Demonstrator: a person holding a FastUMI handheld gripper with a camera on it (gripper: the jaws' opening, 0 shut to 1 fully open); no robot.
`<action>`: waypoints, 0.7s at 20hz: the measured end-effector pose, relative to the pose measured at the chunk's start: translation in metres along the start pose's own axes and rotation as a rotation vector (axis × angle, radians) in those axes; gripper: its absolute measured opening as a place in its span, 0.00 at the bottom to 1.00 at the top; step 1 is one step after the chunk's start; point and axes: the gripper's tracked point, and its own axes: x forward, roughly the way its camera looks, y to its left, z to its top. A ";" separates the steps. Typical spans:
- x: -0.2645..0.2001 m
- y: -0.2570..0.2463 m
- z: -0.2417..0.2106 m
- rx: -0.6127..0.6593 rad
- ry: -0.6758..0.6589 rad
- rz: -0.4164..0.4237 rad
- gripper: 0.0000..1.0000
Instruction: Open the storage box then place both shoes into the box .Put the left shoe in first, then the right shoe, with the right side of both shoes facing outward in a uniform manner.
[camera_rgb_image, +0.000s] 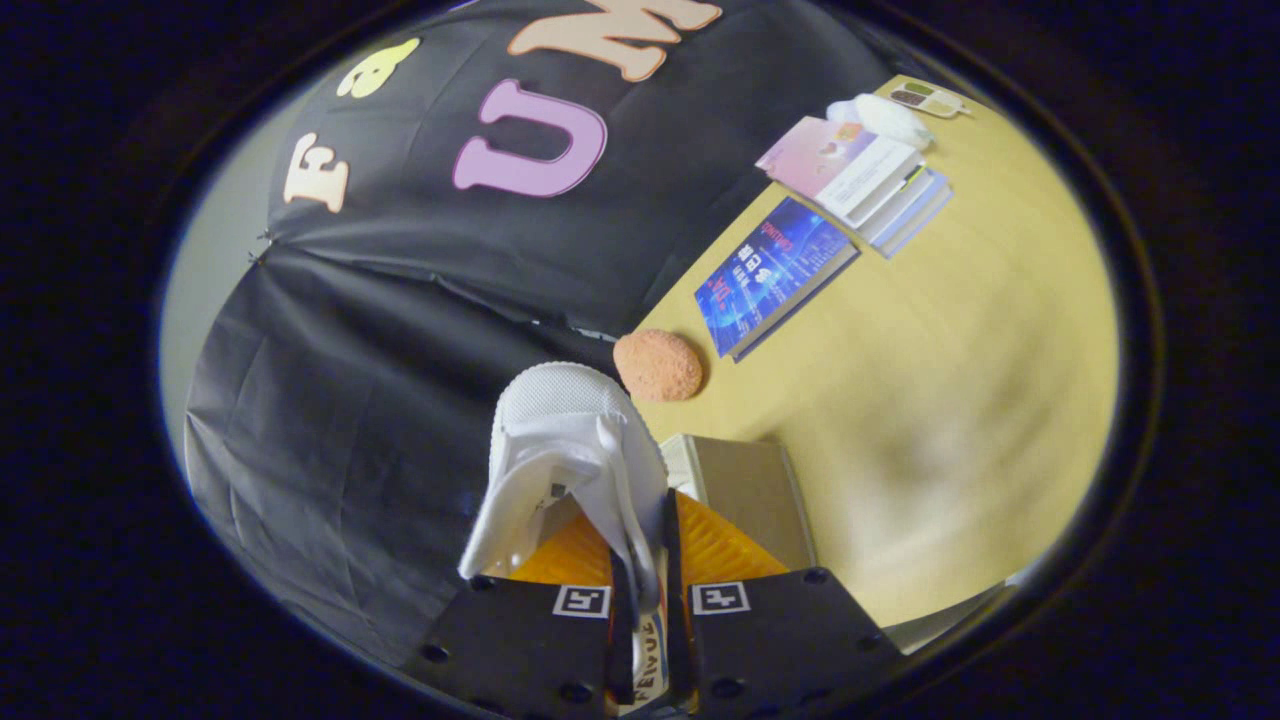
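The tabletop (950, 400) is carrying a box (750, 490) just beyond the gripper (640, 640), with books and a sponge ball farther along its edge. The gripper is clamping a white shoe (570, 450) by its heel collar, lifted. Judging by this, a shoe is being carried; next it needs lowering into the box, right side outward.
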 end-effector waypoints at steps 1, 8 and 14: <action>0.009 0.003 -0.008 -0.018 0.005 -0.016 0.15; 0.057 0.005 -0.048 -0.134 -0.049 -0.159 0.15; 0.081 -0.020 -0.069 -0.270 -0.079 -0.299 0.16</action>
